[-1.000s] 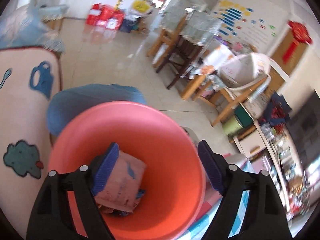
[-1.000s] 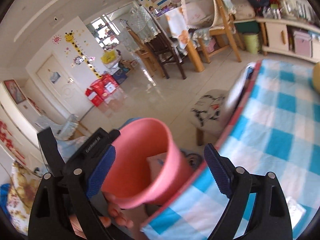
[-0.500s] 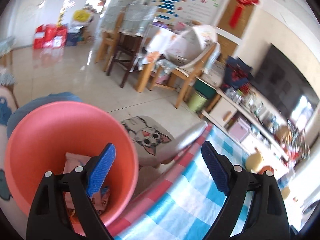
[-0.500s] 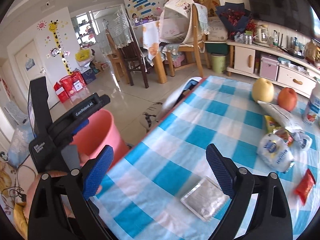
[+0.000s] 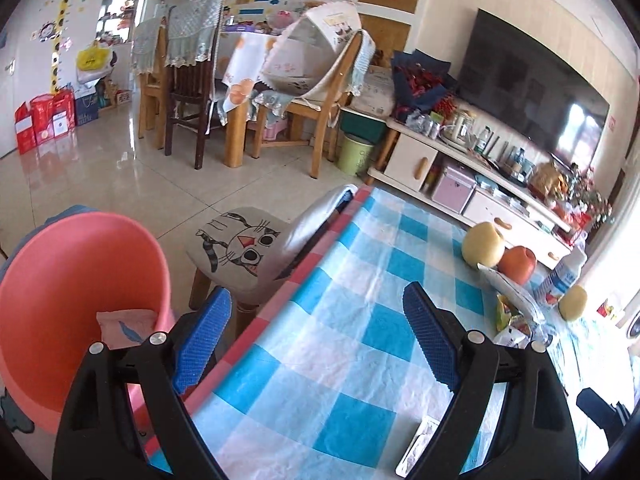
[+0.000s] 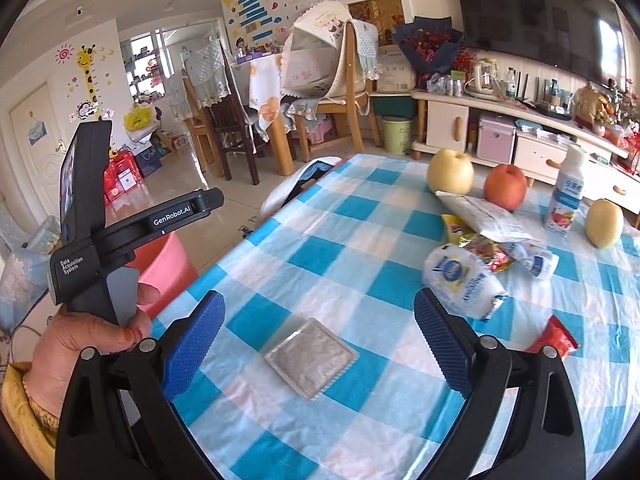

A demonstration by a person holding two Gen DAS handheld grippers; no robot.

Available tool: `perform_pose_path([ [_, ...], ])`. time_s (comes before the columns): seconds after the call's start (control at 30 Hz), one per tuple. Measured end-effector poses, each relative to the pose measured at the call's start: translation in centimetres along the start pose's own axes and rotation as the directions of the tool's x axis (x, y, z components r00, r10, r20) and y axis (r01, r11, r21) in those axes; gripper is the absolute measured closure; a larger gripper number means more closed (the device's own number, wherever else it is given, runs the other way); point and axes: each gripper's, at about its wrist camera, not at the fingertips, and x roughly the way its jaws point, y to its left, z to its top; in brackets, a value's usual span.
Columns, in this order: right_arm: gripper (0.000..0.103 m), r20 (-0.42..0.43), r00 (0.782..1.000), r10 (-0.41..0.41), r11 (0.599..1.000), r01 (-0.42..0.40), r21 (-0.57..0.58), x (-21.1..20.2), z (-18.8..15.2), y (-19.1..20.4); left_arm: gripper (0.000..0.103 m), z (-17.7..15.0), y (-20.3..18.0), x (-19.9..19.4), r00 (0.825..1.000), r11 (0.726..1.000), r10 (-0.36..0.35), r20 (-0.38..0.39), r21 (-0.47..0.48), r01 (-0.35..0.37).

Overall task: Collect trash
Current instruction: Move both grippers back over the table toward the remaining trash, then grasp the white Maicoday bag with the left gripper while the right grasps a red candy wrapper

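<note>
Both tools are empty and spread wide. The right gripper [image 6: 318,340] has just been opening its jaws, with nothing clamped; the silver packet [image 6: 311,357] lies flat on the table [image 6: 320,248] just ahead and below, roughly centred between the blue pads. The left gripper [image 5: 316,336] hangs over the table edge with the pink bin [image 5: 76,304] off its left finger, a pink wrapper [image 5: 124,326] already lying inside. More trash sits ahead and to the right of the right gripper: a white pouch [image 6: 464,280], a red wrapper [image 6: 554,338] and a heap of wrappers [image 6: 488,236] beside the fruit. The likely trouble is the packet itself: it is thin and flush with the cloth, so the pads could slide over it or pinch the tablecloth and drag it, disturbing the bottle [image 6: 566,196] and fruit. A loose corner grip could also drop it short of the bin, which sits lower than the table edge.
</note>
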Motion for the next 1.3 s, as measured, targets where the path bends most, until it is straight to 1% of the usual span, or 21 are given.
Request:
perform_pose_path([
  [0.23, 0.008, 0.027, 1.000, -0.011, 1.000, 0.011, 0.009, -0.9, -0.5, -2.6, 0.014, -0.9, -3.5, 0.3, 1.000, 0.996, -0.024, -0.012, 0.087, 0.025],
  [0.37, 0.008, 0.016, 1.000, -0.017, 1.000, 0.017, 0.009, -1.0, -0.9, -4.1, 0.014, -1.4, -5.9, 0.7, 0.998, 0.989, -0.063, -0.017, 0.133, 0.064],
  [0.53, 0.008, -0.038, 0.999, -0.035, 0.999, 0.036, 0.016, -0.6, -1.8, -6.4, 0.014, -2.3, -9.2, 1.2, 0.995, 0.971, -0.099, -0.033, 0.215, 0.103],
  [0.7, 0.008, -0.044, 0.996, -0.072, 0.996, 0.074, 0.055, -1.0, -2.1, -9.5, 0.014, -3.2, -12.2, 1.8, 0.989, 0.947, -0.135, -0.065, 0.286, 0.148],
  [0.77, 0.008, -0.042, 0.996, -0.078, 0.994, 0.081, 0.077, -1.3, -2.2, -10.7, 0.014, -3.4, -13.1, 1.8, 0.985, 0.939, -0.156, -0.078, 0.298, 0.172],
  [0.93, 0.008, -0.045, 0.992, -0.121, 0.989, 0.125, 0.080, -1.6, -2.5, -12.8, 0.014, -3.8, -14.7, 2.0, 0.976, 0.922, -0.192, -0.100, 0.323, 0.214],
  [1.17, 0.008, -0.081, 0.983, -0.164, 0.983, 0.169, 0.064, -1.1, -3.2, -14.7, 0.014, -4.0, -15.9, 2.9, 0.961, 0.910, -0.232, -0.149, 0.317, 0.269],
  [1.3, 0.008, -0.107, 0.980, -0.169, 0.981, 0.178, 0.080, -0.8, -3.4, -15.7, 0.014, -4.2, -16.3, 3.7, 0.954, 0.905, -0.240, -0.181, 0.315, 0.287],
])
